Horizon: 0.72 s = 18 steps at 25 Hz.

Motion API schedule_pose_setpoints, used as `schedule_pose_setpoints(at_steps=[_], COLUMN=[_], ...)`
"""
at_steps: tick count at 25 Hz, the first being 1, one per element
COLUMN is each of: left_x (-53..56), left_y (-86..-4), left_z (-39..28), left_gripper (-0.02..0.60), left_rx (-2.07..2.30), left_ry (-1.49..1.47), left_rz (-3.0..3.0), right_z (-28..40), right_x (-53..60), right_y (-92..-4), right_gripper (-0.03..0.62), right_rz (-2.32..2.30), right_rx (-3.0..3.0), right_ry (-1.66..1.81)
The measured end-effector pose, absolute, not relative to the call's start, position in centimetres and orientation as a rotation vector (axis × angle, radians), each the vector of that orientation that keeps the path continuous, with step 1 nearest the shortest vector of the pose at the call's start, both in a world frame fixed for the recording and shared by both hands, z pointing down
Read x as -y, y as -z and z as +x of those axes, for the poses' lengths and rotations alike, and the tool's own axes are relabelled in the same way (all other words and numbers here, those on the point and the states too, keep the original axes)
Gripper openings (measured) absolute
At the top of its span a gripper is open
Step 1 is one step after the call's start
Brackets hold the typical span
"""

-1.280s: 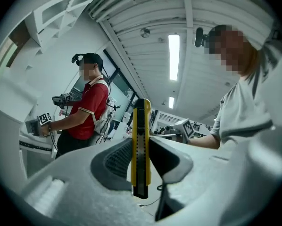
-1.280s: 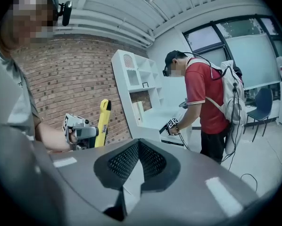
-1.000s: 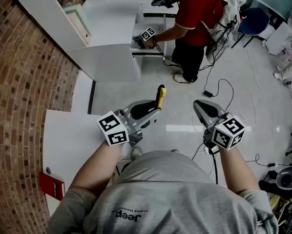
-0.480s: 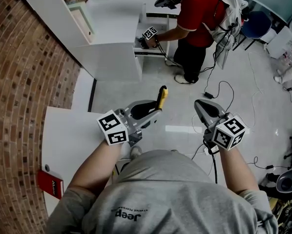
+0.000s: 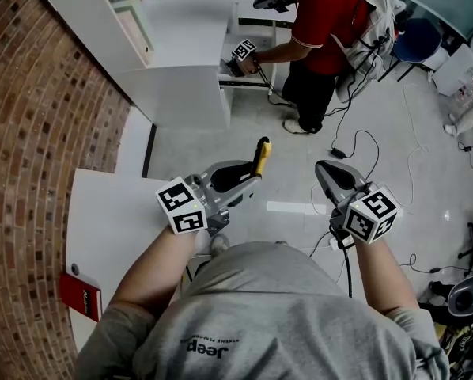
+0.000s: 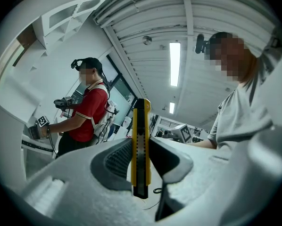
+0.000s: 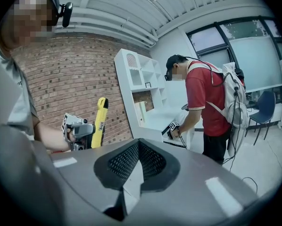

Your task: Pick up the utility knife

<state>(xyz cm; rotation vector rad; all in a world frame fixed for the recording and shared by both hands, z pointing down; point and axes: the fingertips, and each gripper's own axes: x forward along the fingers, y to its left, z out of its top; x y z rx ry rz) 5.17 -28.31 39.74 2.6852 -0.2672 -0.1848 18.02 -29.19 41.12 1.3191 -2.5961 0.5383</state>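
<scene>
Head view: the left gripper (image 5: 251,179) holds the yellow utility knife (image 5: 260,155) in the air above the floor, just off the white bench (image 5: 102,220). The right gripper (image 5: 323,171) hangs near it, apart.

Left gripper view: the fingers (image 6: 115,161) are clamped on the knife's body, which stands upright between them.

Right gripper view: its fingers (image 7: 155,166) meet at the tips with nothing between them, and the knife shows off to the left.

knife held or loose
Held: the left gripper's jaws are shut on the knife, its yellow body sticking out past their tips.
</scene>
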Motion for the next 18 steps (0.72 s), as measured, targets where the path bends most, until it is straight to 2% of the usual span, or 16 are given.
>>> schedule_pose_setpoints(at_steps=[18], left_x=[28.04], left_y=[-39.61], left_z=[5.05], left_gripper=[0.117], left_rx=[0.255], left_ry=[0.198], left_rz=[2.69], right_z=[17.11], right_x=[29.02], right_y=[-41.12], right_gripper=[0.008], right_rz=[1.275], right_rx=[2.602], right_ry=[-0.524])
